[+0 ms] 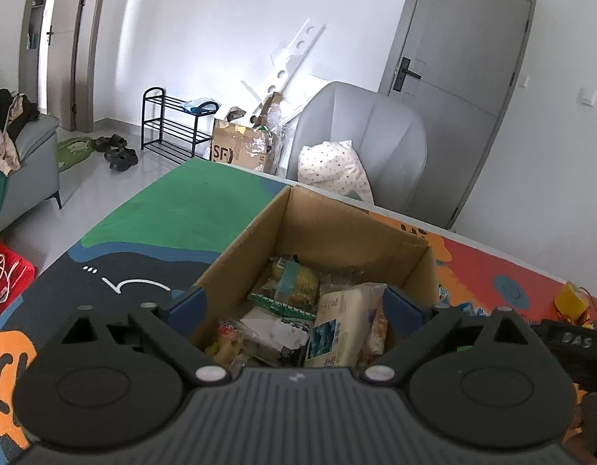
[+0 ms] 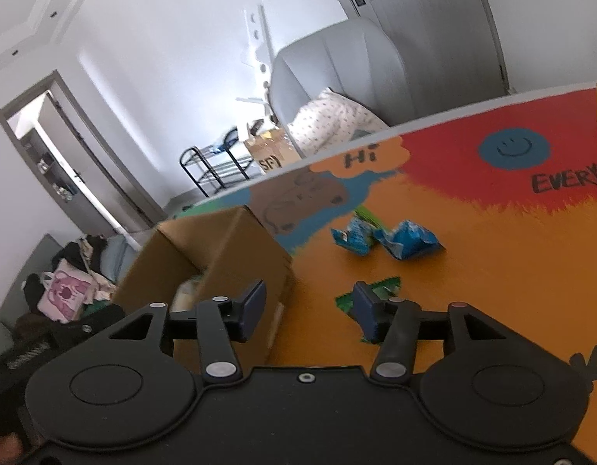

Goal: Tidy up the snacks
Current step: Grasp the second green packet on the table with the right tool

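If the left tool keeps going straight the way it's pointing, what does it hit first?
Most likely the snack packets piled inside the open cardboard box: the left tool points down into it with nothing between its fingers. Depth is hard to judge.

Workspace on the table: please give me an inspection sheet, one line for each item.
Surface: colourful printed mat covers the table.
Job's things: open cardboard box holds many snack packets; two blue packets and a green packet lie loose on the mat.
Clutter: yellow object near the table edge.
Tongs: left tongs open wide above the box, empty; right tongs open, empty, near the green packet.
Cables: nothing seen on the table.
Surroundings: grey armchair, shoe rack, grey door.
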The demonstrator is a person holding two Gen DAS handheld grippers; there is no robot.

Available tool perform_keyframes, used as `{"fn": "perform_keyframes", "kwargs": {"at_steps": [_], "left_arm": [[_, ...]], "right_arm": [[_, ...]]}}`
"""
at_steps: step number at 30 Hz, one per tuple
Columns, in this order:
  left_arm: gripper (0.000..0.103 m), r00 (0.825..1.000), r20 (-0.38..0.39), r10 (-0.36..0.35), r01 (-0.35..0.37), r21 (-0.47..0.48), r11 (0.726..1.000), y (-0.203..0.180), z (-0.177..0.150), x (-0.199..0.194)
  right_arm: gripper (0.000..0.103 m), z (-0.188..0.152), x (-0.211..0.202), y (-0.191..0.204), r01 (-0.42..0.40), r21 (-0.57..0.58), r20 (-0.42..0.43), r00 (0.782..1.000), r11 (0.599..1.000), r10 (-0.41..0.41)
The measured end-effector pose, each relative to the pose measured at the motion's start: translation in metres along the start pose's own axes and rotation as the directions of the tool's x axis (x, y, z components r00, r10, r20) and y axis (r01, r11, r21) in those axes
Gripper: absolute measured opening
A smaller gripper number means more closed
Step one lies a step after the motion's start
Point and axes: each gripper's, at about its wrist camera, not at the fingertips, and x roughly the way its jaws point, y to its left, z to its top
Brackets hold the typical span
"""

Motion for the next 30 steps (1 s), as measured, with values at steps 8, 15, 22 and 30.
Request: {"fn": "perform_keyframes", "kwargs": {"at_steps": [8, 15, 22, 30], "left_arm": [[0.097, 1.000, -0.008, -0.015, 0.015, 0.002, 1.000, 0.001, 0.001, 0.005], [0.097, 0.999, -0.017, -0.028, 0.027, -0.008, 1.000, 0.002, 0.001, 0.011], [0.097, 0.999, -0.023, -0.036, 0.036, -0.015, 0.999, 0.004, 0.001, 0.013], [0.097, 0.999, -0.006, -0.041, 0.041, -0.018, 0.999, 0.007, 0.002, 0.010]], "right_arm": [[0.060, -0.006, 0.025, -0.009, 0.093, -0.047, -0.030, 0.995, 0.995, -0.095], [0.059, -0.011, 0.044, -0.009, 0.150, -0.102, -0.056, 0.986, 0.983, -0.157], [0.031, -0.017, 0.042, -0.003, 0.135, -0.150, -0.096, 0.984, 0.980, -0.150], [0.031, -0.005, 0.012, 0.011, 0.098, -0.147, -0.015, 0.995, 0.984, -0.101]]}}
